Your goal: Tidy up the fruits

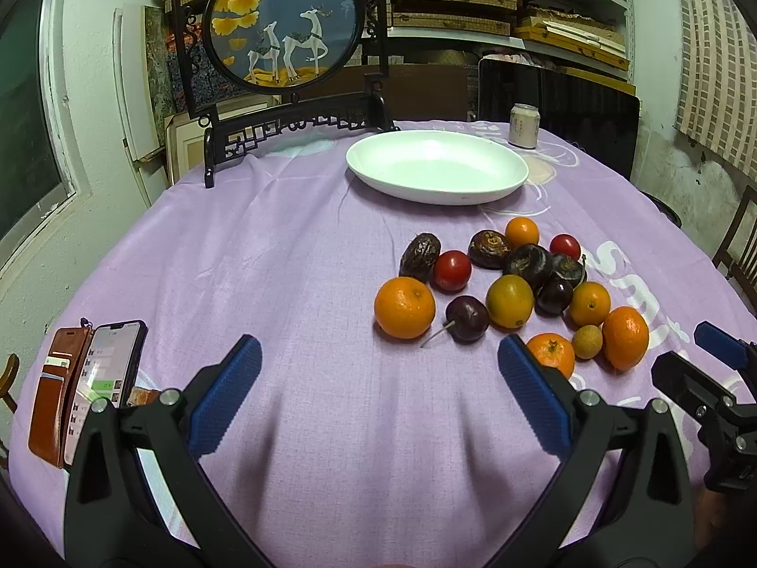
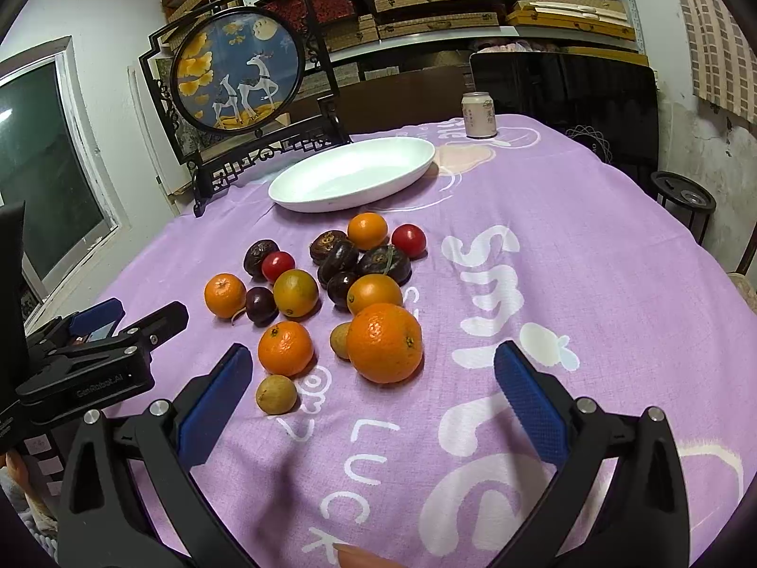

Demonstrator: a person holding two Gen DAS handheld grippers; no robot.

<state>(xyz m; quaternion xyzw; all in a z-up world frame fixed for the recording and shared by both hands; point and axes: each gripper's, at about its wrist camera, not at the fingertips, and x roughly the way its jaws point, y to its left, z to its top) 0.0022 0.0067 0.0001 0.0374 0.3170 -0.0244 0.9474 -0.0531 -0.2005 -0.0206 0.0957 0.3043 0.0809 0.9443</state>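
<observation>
Left tongs: we hold them spread wide, empty, above the purple cloth.
Right tongs: ours gape wide, gripping nothing.
Fruits: clustered loose on the counter, just ahead of both tongs.
White plate: behind the pile.

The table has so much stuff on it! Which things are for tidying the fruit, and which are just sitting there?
For the job: the fruit pile, the empty white dish, left gripper and right gripper, both open.

Just sitting there: phone, drink can, deer picture stand.
</observation>
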